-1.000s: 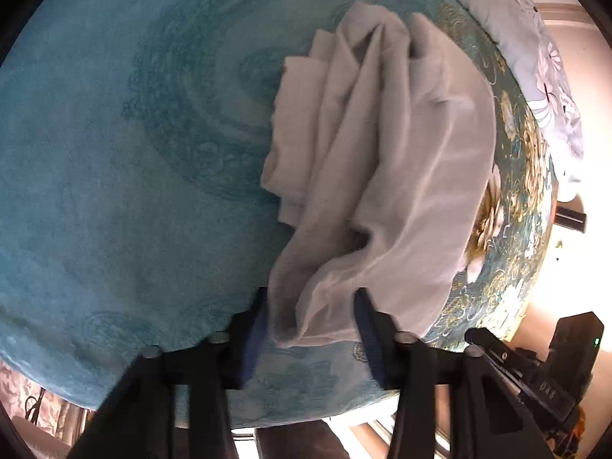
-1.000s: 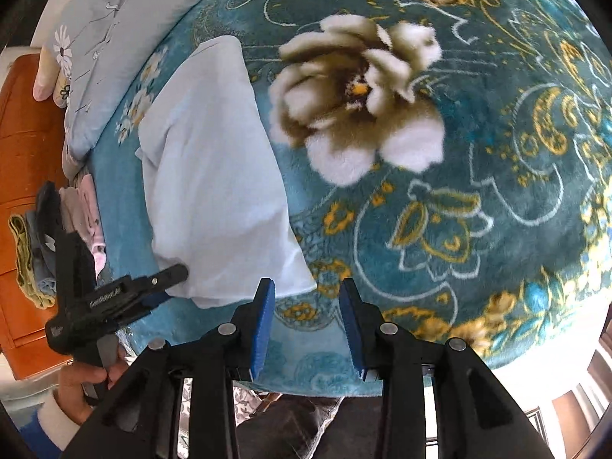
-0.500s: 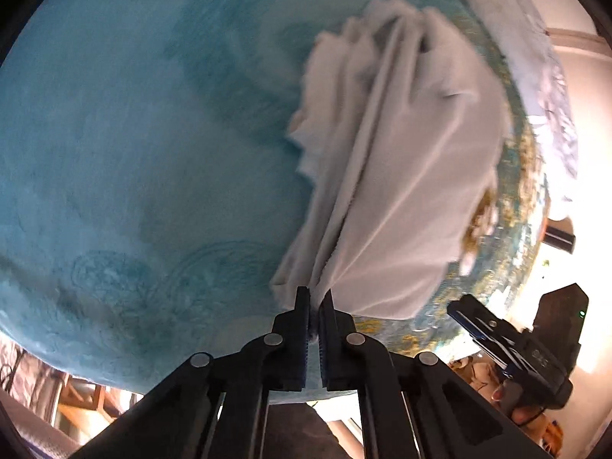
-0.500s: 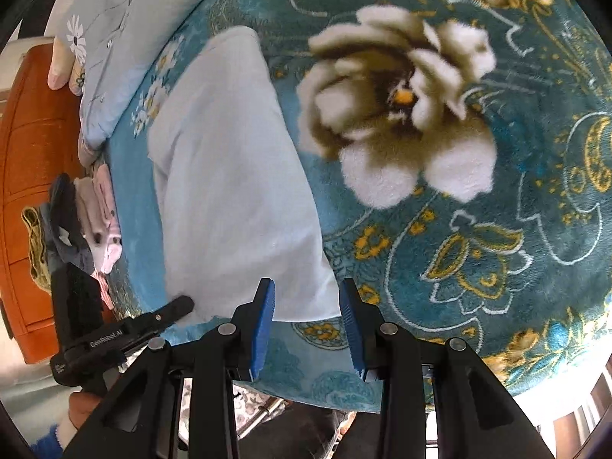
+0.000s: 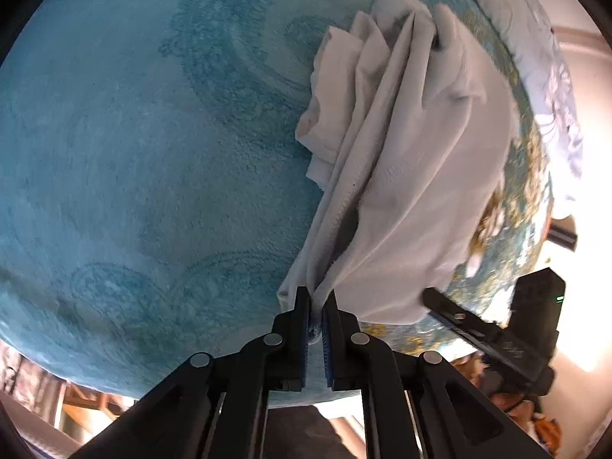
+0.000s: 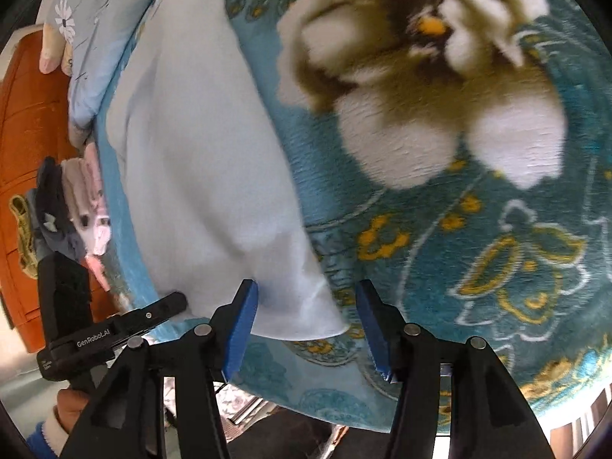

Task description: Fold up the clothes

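Since the frame a second ago, the left gripper [image 5: 314,308] has gone from fingers spread either side of the hem to clenched on it, and the right gripper [image 6: 306,310] has advanced so the garment's near corner is now sitting between its fingers.

Nearest, in the left wrist view, the left fingers are pinching a bunched hem of the white garment [image 5: 405,160], pulling it into taut ridges. In the right wrist view the right fingers are standing wide apart, released, straddling the near corner without gripping it. The garment is lying on the teal floral blanket [image 6: 497,248] of a bed, near its front edge, crumpled at the far end on the left gripper's side and smoother toward the right. Farther off, a pale blue quilt [image 6: 99,11] is lying at the head end, and a small pile of clothes [image 6: 72,206] is resting beside an orange cabinet [image 6: 26,122].

Risks, as judged: the left pinch is holding several gathered layers, so lifting may carry creases into the fold. The right fingers, closing, may catch the plush blanket with the corner. The right view is blurring, suggesting speed; the corner may slip out.
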A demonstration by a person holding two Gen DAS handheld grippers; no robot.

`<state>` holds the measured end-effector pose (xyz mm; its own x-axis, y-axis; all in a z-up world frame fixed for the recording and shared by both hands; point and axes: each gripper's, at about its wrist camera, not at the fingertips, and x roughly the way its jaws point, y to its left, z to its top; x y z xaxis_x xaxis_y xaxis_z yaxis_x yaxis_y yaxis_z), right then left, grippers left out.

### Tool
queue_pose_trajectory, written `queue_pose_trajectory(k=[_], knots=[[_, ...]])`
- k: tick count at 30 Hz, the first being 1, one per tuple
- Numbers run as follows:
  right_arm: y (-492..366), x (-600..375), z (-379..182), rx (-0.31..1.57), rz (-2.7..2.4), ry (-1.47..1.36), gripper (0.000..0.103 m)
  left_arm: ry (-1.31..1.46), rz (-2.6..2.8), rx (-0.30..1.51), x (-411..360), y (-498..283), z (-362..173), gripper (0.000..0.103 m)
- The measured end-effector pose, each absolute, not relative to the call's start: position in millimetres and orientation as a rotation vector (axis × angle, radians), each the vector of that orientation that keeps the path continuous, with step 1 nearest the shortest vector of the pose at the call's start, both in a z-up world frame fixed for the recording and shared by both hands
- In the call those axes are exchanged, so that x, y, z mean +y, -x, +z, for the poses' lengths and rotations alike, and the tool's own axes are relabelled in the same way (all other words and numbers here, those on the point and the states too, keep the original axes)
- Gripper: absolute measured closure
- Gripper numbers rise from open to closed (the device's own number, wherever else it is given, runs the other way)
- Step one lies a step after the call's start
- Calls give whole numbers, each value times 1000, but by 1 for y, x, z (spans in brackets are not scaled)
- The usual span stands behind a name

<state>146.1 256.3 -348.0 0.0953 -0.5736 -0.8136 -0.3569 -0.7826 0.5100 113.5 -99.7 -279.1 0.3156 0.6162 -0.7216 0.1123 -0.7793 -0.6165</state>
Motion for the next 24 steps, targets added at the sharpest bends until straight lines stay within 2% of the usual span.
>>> queue_pose_trajectory(k=[1, 2, 3, 5, 8, 16, 24], knots=[[-146, 255, -348, -933, -1759, -2183, 55, 2132, 1470, -657, -102, -113, -277, 93], [-146, 253, -348, -926, -1754, -2184, 68, 2133, 1470, -670, -104, -113, -275, 89], [-146, 252, -348, -920, -1750, -2185, 72, 2129, 1468, -691, -107, -112, -271, 87], [-139, 255, -341, -858, -1760, -2182, 92, 2113, 1471, -726, -111, -111, -265, 73], [-122, 263, -326, -718, -1788, -2170, 94, 2068, 1507, -771, -118, -101, -249, 62], [-79, 286, -284, -348, -1842, -2114, 95, 1967, 1572, -757, -121, -61, -219, 56], [12, 350, -264, 123, -1840, -2099, 95, 1920, 1565, -691, -67, -41, -221, 48]])
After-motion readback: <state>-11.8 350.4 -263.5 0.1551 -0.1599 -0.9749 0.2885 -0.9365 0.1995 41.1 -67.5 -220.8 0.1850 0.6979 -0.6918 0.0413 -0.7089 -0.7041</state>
